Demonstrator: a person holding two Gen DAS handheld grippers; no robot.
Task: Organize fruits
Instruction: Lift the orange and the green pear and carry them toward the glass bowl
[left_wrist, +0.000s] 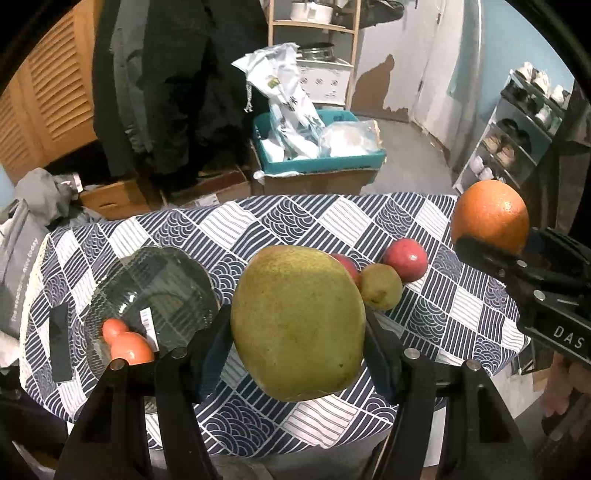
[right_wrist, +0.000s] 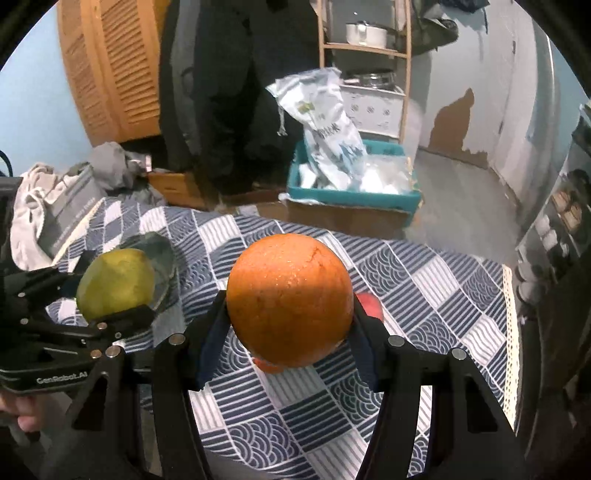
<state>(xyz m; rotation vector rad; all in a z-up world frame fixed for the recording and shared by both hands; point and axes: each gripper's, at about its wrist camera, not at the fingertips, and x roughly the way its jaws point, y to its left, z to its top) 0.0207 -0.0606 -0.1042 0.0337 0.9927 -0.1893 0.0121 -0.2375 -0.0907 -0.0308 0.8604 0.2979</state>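
Checked tablecloth (left_wrist: 303, 221) lies bare beyond glass bowl (left_wrist: 155, 288).

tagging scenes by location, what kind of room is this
Probably a lived-in home, a cluttered hallway or utility corner: a shoe rack, a wooden shelf with cooking pots, and dark coats hanging by a louvered door.

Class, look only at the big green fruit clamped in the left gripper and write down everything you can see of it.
The big green fruit is large, roundish and a little lopsided, with dull yellow-green skin, fine brown speckles and a few small dark marks. It looks whole and unpeeled. The left gripper is shut on it: one dark finger presses each side, holding it clear above the patterned tablecloth. Nothing else touches it. In the right wrist view it shows in front of the glass bowl.
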